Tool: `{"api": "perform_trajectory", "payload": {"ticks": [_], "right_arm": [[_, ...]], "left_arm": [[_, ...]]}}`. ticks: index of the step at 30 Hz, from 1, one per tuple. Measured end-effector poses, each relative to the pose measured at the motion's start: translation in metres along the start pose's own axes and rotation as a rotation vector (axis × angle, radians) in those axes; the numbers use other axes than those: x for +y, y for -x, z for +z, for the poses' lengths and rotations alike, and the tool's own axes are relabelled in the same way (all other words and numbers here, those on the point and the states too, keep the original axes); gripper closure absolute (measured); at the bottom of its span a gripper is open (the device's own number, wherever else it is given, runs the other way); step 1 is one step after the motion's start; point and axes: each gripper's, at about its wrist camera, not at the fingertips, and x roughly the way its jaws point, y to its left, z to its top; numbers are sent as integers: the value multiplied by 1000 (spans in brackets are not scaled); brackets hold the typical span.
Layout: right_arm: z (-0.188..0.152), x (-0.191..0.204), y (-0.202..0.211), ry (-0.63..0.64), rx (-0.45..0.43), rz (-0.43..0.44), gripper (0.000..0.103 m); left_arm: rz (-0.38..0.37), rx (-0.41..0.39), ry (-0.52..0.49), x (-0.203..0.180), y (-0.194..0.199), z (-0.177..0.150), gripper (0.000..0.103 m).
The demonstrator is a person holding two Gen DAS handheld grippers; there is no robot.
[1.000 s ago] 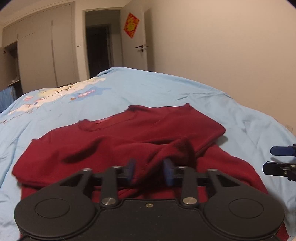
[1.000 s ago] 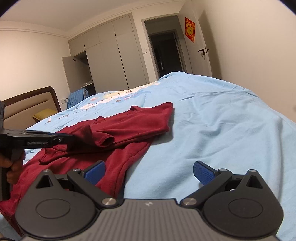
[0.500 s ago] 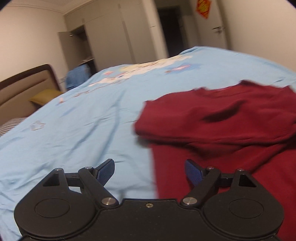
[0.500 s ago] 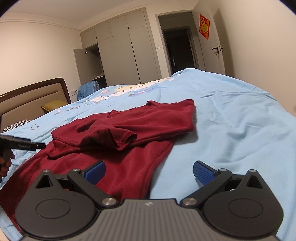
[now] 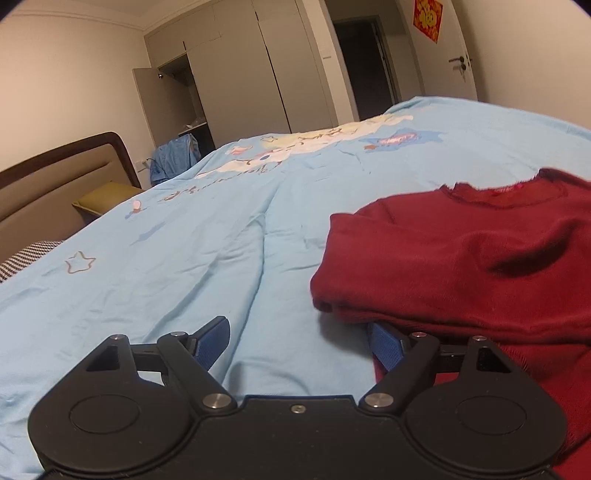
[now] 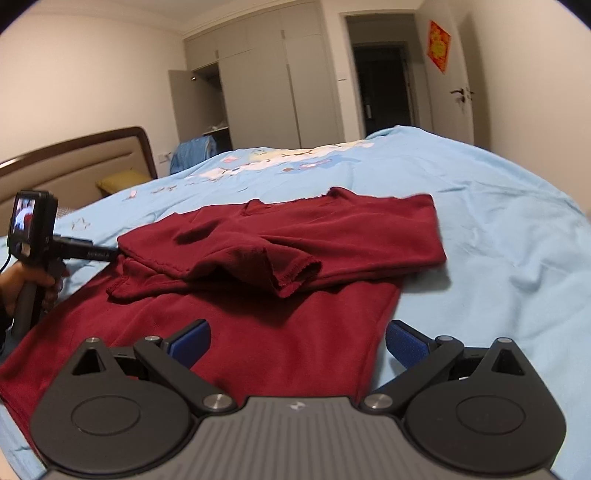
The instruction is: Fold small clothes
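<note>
Two tongs agape, left tongs, right tongs, red garment on bed

Left claw low over the bed, blue-padded fingers spread wide, nothing between them. The left finger sits over the pale blue bedsheet with cartoon print; the right finger is tucked just under the folded edge of the dark red knit garment. That garment lies at the right, its top part doubled over the lower layer, neckline facing the far end of the bed. Beyond, a brown-framed padded headboard at the left with a mustard-yellow pillow beside it. Grey wardrobe at the back, one door open, a dark doorway and a red square wall decoration to its right.
</note>
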Motion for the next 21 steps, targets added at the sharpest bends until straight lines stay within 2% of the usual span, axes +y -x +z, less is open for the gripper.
{"api": "perform_trajectory", "payload": {"ticks": [4,8,12,14,16,18,21], "right_arm": [[26,-3,-21,-17,-8,-1,0],[57,-7,-54,-126,-8,-72,0],[68,-3,-92,-139,81,-110,0],[60,5,-101,-75,114,-136,0],[42,19,-104,80,130,-191,0],[22,31,-97,231,79,-227,0],[9,34,-87,284,54,-250,0]], "left_arm": [[1,-19,27,2,-4,2,19],[6,-11,36,3,-9,2,19],[7,16,81,10,-14,1,19],[11,28,113,16,-16,0,19],[6,37,137,22,-15,-2,19],[6,41,144,27,-13,-5,19],[12,51,137,32,-7,-8,19]]}}
